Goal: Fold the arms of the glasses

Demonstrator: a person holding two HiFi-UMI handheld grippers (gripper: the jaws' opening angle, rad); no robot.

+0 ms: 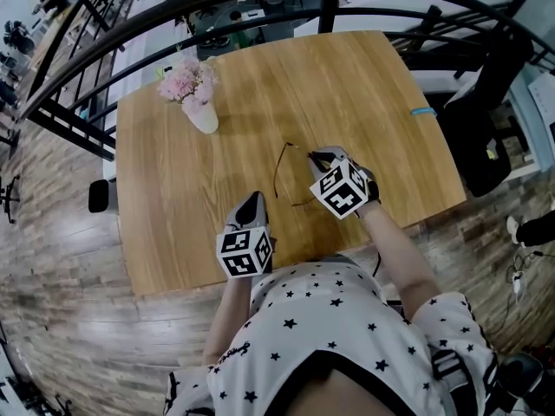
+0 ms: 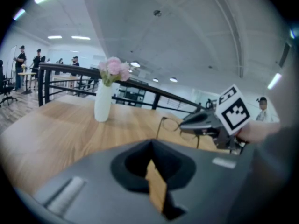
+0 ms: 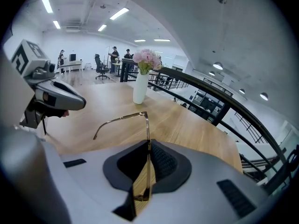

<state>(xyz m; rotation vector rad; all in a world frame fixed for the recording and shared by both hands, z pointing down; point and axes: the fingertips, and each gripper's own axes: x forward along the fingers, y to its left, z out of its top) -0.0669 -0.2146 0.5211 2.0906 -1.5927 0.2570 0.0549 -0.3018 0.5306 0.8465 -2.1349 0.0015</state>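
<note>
Centrally over the light wooden table, the right gripper has its jaws clamped on the thin gold-wire glasses. The front frame runs btw the pads and one arm sticks out unfolded toward the left; whether it touches the wood can't be told. The left gripper sits by the table's front edge, near that arm's tip but apart from it, jaws pressed together w/ nothing in them. Bare tabletop lies on all sides of both grippers. A white vase w/ pink flowers stands well apart, near the far-left corner. A small blue strip lies at the right edge. A black metal railing curves just past the far edge.
</note>
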